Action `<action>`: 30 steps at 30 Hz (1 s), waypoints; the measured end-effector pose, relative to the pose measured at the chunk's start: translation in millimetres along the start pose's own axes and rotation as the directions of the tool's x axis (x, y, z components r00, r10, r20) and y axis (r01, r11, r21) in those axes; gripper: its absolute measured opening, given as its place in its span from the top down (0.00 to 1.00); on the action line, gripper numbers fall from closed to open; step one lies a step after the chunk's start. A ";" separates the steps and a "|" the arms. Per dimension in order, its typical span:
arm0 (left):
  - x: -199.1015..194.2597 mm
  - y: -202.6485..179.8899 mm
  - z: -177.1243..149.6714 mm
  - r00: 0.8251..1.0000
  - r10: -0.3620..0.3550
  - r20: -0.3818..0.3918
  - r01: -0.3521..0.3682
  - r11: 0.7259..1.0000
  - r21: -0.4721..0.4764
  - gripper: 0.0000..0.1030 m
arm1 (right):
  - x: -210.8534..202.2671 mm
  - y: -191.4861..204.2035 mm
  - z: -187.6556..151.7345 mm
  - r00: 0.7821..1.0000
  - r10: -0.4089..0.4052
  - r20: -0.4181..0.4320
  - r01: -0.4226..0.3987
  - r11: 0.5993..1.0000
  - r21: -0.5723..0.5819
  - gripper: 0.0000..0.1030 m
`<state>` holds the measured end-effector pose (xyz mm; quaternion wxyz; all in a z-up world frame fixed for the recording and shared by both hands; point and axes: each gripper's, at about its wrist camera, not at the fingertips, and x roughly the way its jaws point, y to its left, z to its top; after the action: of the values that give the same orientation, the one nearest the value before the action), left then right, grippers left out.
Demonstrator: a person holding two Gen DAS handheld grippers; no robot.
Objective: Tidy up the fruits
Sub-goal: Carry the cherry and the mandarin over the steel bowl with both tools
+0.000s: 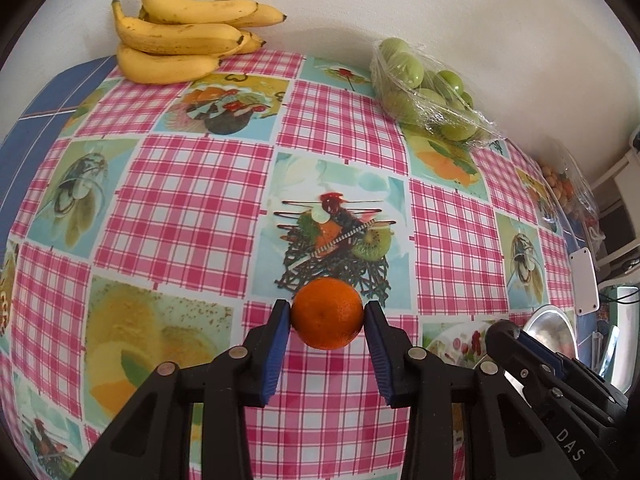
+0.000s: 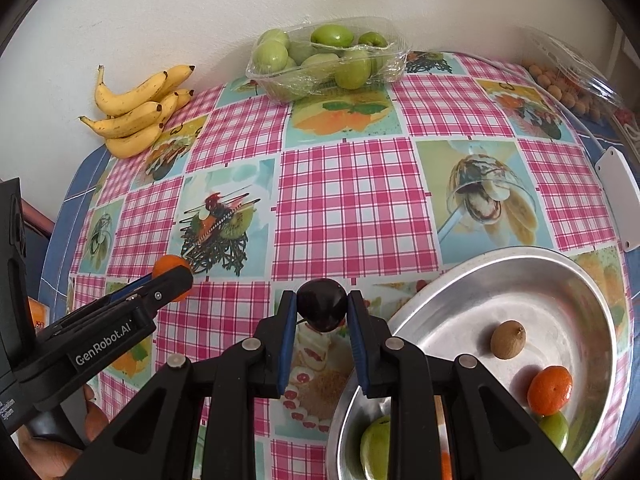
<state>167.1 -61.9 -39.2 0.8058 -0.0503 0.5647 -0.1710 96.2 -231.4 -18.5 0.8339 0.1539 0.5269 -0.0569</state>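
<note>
Left gripper (image 1: 327, 314): its blue pads press both sides of a small orange (image 1: 327, 313), jaws narrowed to the fruit's width; the fruit hangs above the tablecloth (image 1: 192, 200), near the middle of the table's near half.
Right gripper (image 2: 322, 310): closed tight on a dark plum (image 2: 322, 309), which sits pinched between the pads just left of the metal bowl's (image 2: 520, 264) near-left rim.
Metal bowl: at the near right of the table; inside lie a brown kiwi-like fruit (image 2: 508, 339), a second orange (image 2: 550, 390), a small green fruit (image 2: 555, 430) touching that orange, and a green apple (image 2: 375, 446) partly hidden behind the right gripper's arm.
Bananas (image 1: 180, 32): a bunch at the far left, against the wall.
Tray of green fruit (image 2: 326, 58): a clear wrapped plastic tray at the far middle, by the wall.
Clear box (image 2: 568, 76): far right corner, holding small brownish round things, too small to tell apart.
Hand (image 2: 60, 440): at the near left in the right wrist view, under the left gripper's handle.
</note>
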 end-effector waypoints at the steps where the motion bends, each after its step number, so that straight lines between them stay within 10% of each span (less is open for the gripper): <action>1: -3.1 1.3 -0.4 1.000 0.003 0.002 -0.003 1.000 -0.007 0.61 | -2.5 0.5 -0.8 1.000 -0.001 0.002 0.001 1.000 -0.001 0.74; 30: -65.7 0.4 -51.1 0.999 0.023 0.038 -0.022 0.999 -0.023 0.61 | -53.9 -0.5 -51.1 1.000 -0.030 0.005 0.030 1.000 -0.009 0.74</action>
<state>99.8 -33.9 1.1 0.8177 -0.0565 0.5516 -0.1545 28.4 -219.3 9.4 0.8350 0.1421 0.5273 -0.0676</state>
